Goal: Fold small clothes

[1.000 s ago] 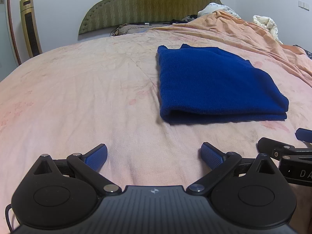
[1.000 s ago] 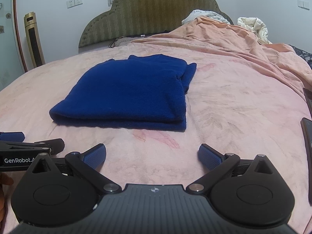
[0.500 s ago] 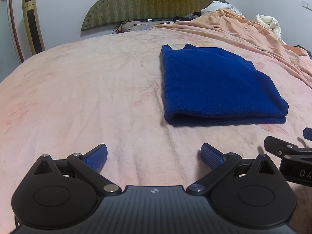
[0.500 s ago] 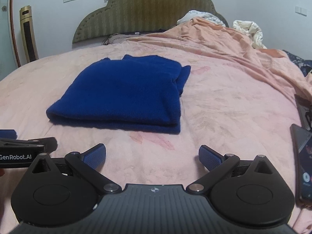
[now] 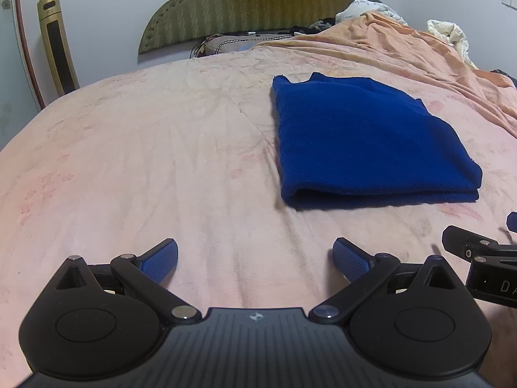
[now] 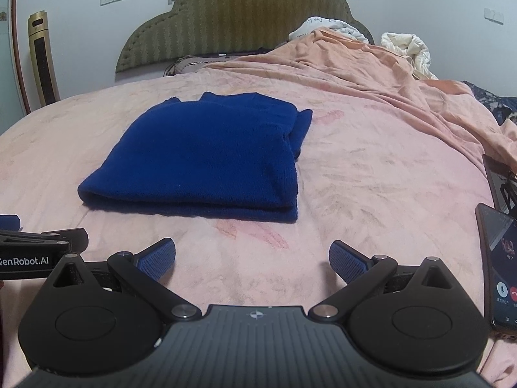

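Observation:
A dark blue knit garment lies folded into a flat rectangle on the pink bedsheet, its doubled edge toward me. In the right wrist view the same blue garment sits ahead and left of centre. My left gripper is open and empty, hovering over bare sheet, short of the garment and to its left. My right gripper is open and empty too, just in front of the garment's near edge. Each gripper's body shows at the side of the other's view.
A phone with a lit screen lies on the sheet at the right, a dark device behind it. A bunched orange cover and white bedding lie far right. A green headboard stands at the back.
Both grippers have drawn back and risen slightly, so the folded garment sits a little farther off. The phone at the right has come into the right wrist view. The garment has not moved.

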`<state>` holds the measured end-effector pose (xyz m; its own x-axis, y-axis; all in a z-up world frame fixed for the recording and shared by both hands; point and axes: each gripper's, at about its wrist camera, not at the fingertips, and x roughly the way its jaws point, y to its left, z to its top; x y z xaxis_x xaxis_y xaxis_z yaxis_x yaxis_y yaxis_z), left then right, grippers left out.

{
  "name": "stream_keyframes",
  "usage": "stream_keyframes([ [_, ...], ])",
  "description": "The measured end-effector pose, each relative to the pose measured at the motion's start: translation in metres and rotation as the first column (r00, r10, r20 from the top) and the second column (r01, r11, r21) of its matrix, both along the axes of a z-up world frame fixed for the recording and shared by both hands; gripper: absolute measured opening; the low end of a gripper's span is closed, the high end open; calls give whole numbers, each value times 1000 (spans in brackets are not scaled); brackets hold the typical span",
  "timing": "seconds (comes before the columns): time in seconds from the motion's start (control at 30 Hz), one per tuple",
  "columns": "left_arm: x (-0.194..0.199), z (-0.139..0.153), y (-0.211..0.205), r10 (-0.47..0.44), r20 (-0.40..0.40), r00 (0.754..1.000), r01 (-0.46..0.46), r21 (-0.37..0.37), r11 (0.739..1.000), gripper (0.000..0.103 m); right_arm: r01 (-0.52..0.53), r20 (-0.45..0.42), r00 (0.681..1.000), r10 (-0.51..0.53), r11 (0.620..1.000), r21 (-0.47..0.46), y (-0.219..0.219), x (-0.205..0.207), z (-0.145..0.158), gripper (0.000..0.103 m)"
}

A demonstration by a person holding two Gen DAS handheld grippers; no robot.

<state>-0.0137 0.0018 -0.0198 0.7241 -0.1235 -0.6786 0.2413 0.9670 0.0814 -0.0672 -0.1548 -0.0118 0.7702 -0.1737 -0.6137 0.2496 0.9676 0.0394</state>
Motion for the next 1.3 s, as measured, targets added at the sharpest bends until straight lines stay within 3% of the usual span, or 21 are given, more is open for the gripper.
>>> stream_keyframes([
  [1.3,0,-1,0,-7,-17,1000,7,2,1000,103,-1,-2,1000,1,1000,22,-2,-7,-3,103],
])
